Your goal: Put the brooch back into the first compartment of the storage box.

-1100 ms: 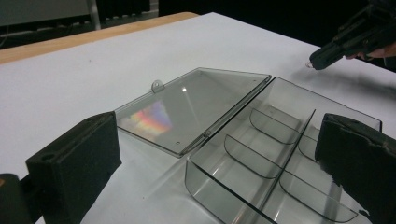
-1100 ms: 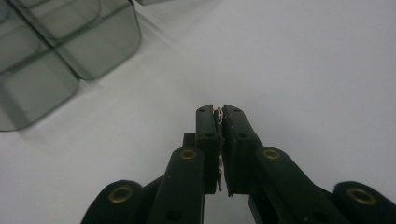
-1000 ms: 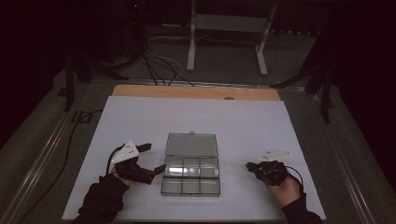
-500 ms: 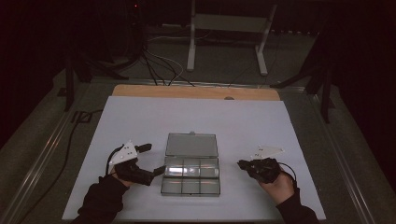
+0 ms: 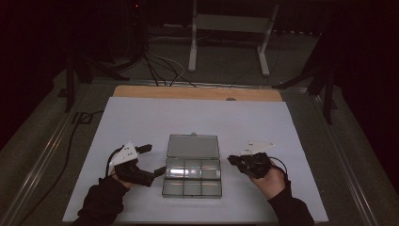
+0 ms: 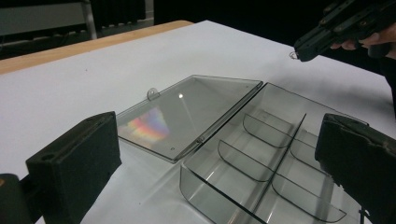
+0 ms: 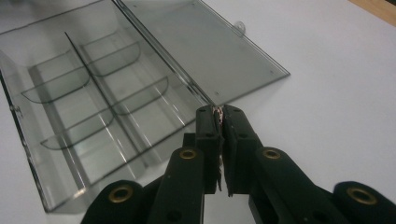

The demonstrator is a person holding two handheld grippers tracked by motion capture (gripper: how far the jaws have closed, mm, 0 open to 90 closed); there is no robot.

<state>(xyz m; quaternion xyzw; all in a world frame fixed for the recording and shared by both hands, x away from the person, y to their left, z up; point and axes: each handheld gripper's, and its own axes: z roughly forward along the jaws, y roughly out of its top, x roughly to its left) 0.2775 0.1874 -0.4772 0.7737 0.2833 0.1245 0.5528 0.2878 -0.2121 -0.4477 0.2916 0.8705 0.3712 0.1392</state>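
A clear plastic compartment box (image 5: 192, 187) lies open at the table's front middle, its lid (image 5: 193, 146) flat behind it. The dividers of the box (image 6: 261, 163) show bare compartments. My left gripper (image 5: 154, 160) stands open just left of the box, and in the left gripper view the jaws of my left gripper (image 6: 219, 135) frame the box's near corner. My right gripper (image 5: 231, 160) hovers just right of the box, jaws shut. A tiny pale bit (image 7: 217, 111) is pinched at the tips of my right gripper (image 7: 218, 113), near the hinge end of the lid (image 7: 210, 51); the tip of my right gripper (image 6: 299, 50) is seen above the table.
The white table top (image 5: 197, 117) has free room behind and to both sides of the box. A wooden strip (image 5: 197, 93) runs along its far edge. Cables (image 5: 155, 70) and a stand's legs (image 5: 226, 42) lie on the dark floor beyond.
My right gripper has moved left toward the box and lifted a little, still shut. The left gripper and the box have not moved.
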